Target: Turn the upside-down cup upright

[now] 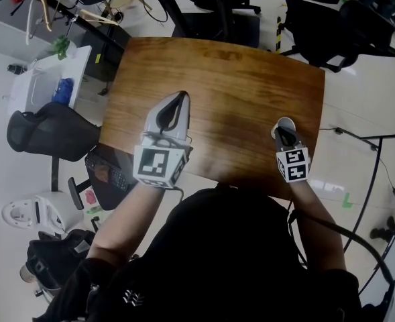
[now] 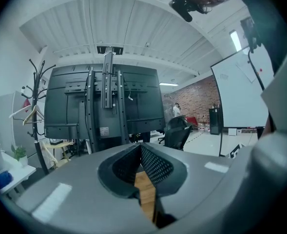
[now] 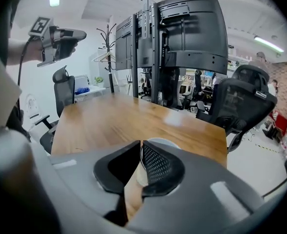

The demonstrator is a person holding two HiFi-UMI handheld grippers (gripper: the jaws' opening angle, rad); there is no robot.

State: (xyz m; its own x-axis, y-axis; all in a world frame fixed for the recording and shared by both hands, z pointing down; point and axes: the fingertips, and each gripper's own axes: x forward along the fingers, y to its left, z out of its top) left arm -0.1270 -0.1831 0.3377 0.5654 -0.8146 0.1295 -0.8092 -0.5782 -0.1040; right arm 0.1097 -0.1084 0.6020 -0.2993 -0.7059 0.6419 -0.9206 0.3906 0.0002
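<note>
The fingers (image 3: pixel 155 162) of the right gripper (image 3: pixel 140 145) are found closed, tips meeting. Whether a wall of the cup (image 3: pixel 162 142) is nipped between them cannot be settled. The cup is seen directly beyond and below these tips, standing with its long axis vertical and a round white end upward, near the right near corner of the worktop (image 3: pixel 109 116). Which end is uppermost cannot be determined. The left gripper (image 2: pixel 140 147) is held off the worktop over its left near part, closed on nothing, well apart from the cup. The right hand is judged much the nearer, so any turning is expected to fall to it.
</note>
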